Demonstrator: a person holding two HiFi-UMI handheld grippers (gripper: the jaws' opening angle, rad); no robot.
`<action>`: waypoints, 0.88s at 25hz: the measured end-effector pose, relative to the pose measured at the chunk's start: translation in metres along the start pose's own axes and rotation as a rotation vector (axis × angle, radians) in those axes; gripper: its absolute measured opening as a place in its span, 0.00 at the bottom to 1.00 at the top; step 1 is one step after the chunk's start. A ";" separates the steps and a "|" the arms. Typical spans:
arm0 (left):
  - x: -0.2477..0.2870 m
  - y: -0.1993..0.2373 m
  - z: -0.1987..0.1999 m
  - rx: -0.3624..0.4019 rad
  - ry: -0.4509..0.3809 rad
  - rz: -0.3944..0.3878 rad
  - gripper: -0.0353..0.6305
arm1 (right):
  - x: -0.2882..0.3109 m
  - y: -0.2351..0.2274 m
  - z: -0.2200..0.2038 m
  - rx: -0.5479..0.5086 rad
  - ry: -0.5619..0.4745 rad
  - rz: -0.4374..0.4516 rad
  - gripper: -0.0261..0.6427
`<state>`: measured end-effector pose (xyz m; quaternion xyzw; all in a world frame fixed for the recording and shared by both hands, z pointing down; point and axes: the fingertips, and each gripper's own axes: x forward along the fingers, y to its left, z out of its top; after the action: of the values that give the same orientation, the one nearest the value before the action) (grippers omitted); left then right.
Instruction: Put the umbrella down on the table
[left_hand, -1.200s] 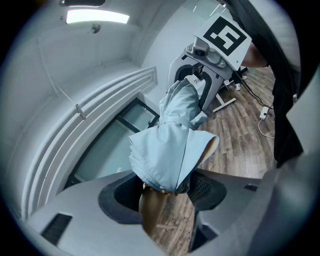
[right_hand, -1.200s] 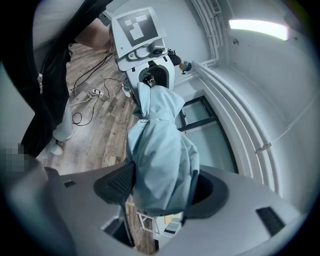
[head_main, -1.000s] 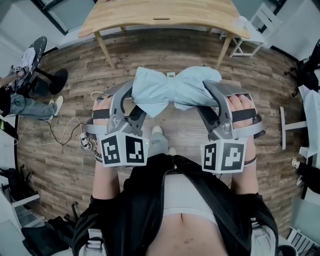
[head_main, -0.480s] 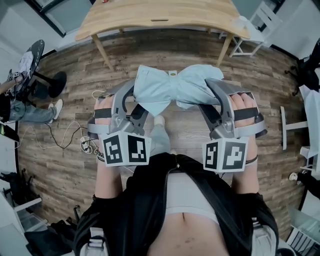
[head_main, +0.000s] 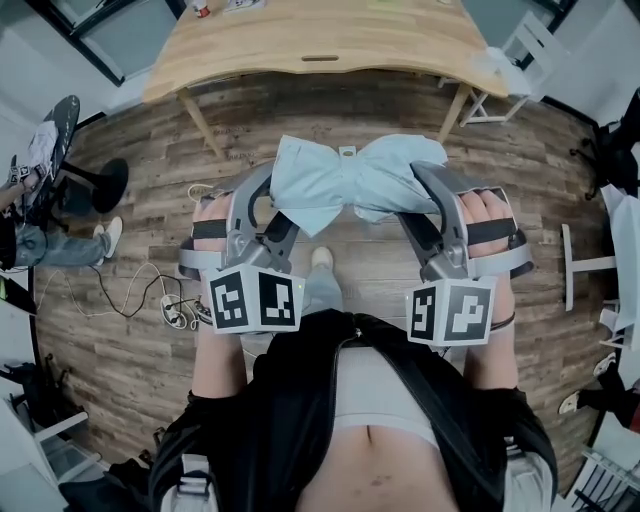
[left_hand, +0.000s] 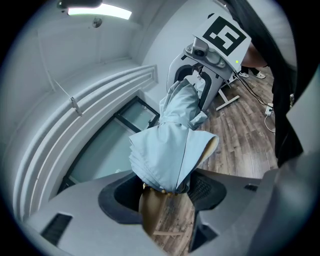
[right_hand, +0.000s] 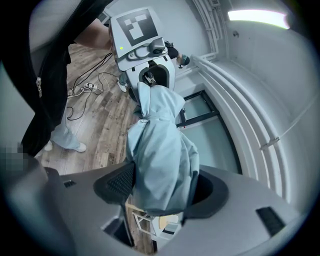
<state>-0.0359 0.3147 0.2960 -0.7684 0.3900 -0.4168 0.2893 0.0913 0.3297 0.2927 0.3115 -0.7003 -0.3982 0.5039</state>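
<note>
Folded umbrella (head_main: 350, 180) clamped between left gripper (head_main: 283, 222), right gripper (head_main: 412, 222), above floor

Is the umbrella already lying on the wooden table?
No: the left gripper and right gripper hold the umbrella over the floor, short of the table.

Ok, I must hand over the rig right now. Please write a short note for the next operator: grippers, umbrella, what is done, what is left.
Left gripper: shut on one end of the folded light-blue umbrella.
Right gripper: shut on the other end.
Umbrella: held between both grippers above the wooden floor, not on the table.
Table: ahead of the person, across the floor.
Done: umbrella gripped at both ends.
Left: bring it over the table, lay it down, open both grippers.
</note>
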 end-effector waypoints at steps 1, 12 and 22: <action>0.008 0.005 -0.003 -0.001 0.000 -0.004 0.44 | 0.009 -0.004 -0.001 0.000 0.002 0.002 0.50; 0.090 0.080 -0.033 0.018 -0.024 -0.029 0.44 | 0.102 -0.063 -0.002 0.020 0.033 0.003 0.50; 0.150 0.132 -0.058 0.048 -0.048 -0.040 0.44 | 0.172 -0.101 -0.001 0.049 0.057 -0.014 0.50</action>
<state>-0.0808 0.1121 0.2849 -0.7788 0.3574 -0.4130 0.3083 0.0447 0.1358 0.2837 0.3398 -0.6930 -0.3754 0.5132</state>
